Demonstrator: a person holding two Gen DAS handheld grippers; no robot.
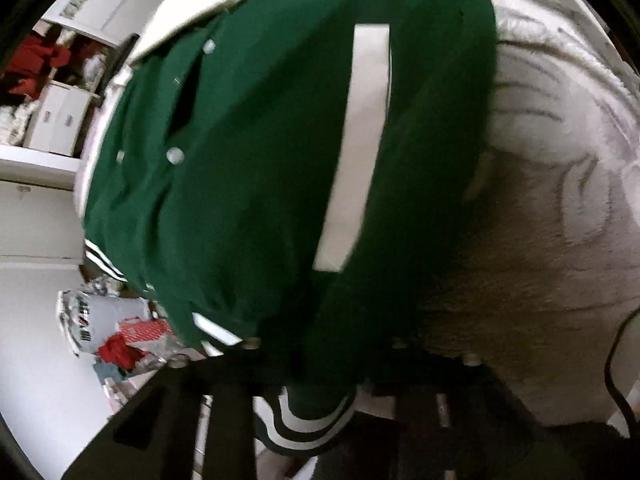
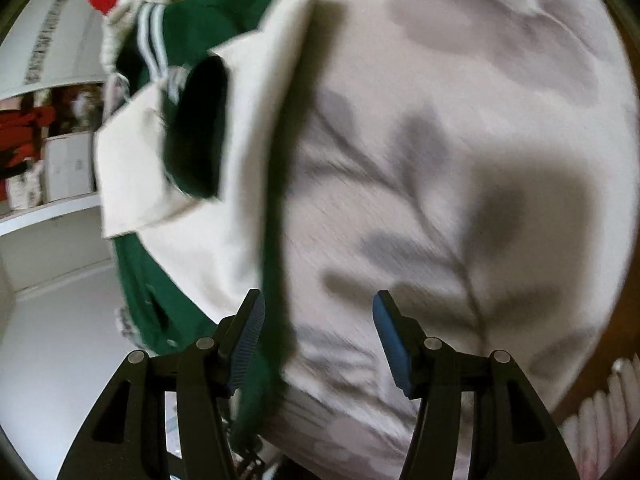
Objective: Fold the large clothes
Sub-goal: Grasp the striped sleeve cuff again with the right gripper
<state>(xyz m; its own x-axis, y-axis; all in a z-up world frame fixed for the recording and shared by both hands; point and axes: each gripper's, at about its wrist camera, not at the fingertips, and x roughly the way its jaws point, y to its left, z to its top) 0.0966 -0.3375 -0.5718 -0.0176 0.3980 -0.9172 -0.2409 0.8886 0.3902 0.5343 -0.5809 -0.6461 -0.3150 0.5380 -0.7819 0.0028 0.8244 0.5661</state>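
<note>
A green varsity jacket (image 1: 260,160) with cream sleeves, snap buttons and a white pocket strip lies spread on a bed. My left gripper (image 1: 324,344) is at the jacket's near edge. Green cloth bunches over its fingertips and hides them, and the striped ribbing (image 1: 304,420) hangs down between the fingers, so it looks shut on the jacket. In the right wrist view the jacket (image 2: 192,128) lies folded at the left, with a cream sleeve (image 2: 224,216) on top. My right gripper (image 2: 318,320) stands open over the bed cover, its blue pads (image 2: 250,340) bare and the jacket's green edge just beside the left one.
The bed cover (image 2: 460,160) is pale with a grey leaf print. Left of the bed are white shelves (image 1: 36,160) with red items and boxes, and bags (image 1: 112,328) on the floor. A black cable (image 1: 612,360) runs at the right. Something white and ribbed (image 2: 600,412) sits at the lower right.
</note>
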